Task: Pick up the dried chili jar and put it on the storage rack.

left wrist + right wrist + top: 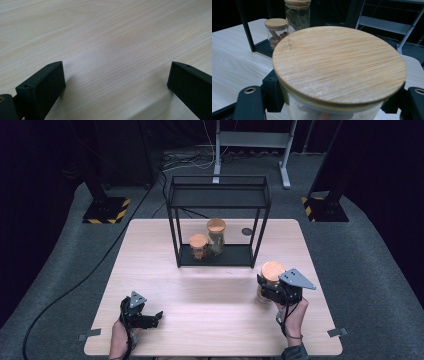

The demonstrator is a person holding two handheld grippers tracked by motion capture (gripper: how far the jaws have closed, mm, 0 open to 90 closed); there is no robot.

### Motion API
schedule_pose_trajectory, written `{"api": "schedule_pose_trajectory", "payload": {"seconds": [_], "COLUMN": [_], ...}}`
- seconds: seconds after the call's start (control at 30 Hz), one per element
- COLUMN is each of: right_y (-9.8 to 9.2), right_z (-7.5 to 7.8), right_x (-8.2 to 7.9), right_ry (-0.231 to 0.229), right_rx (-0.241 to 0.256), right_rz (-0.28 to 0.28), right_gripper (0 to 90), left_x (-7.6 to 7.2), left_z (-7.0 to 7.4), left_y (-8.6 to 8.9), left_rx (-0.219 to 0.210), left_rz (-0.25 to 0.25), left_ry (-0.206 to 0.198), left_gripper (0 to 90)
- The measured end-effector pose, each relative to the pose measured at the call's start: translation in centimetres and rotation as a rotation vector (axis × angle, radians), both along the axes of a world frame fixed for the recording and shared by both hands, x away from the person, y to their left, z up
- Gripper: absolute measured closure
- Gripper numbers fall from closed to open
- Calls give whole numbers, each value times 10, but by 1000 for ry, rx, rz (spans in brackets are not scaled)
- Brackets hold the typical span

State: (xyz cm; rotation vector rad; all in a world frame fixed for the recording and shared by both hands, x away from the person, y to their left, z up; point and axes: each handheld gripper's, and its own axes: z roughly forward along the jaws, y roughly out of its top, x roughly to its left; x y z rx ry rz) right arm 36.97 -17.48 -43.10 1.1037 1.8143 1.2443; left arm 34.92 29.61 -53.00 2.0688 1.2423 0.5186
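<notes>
While the left gripper (159, 315) rests with jaws apart at lower left, the right gripper (265, 287) clamps an unlabelled wooden-lidded jar (270, 272) at right of the table (210, 285).

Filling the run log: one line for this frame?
right gripper: shut on jar, table's right side | left gripper: open, idle over table | shelf rack: two jars on lower shelf

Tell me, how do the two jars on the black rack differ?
The short jar is lower and stands left and nearer the front; the tall jar rises well above it, to its right. The short jar holds brownish pieces, while the tall jar's contents look darker and are hard to make out. Both are clear glass with round wooden lids, upright on the rack's bottom shelf.
</notes>
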Motion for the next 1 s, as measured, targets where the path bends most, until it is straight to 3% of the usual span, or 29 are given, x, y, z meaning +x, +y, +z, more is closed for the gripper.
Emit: {"api": "schedule_pose_trajectory", "payload": {"seconds": [1.0], "right_y": [22], "right_z": [4], "right_x": [26], "right_ry": [5], "right_rx": [-8], "right_rz": [24], "right_gripper": [248], "left_x": [0], "left_z": [0], "left_y": [0], "left_rx": [-1], "left_rz": [0], "left_ry": [0], "left_gripper": [9]}}
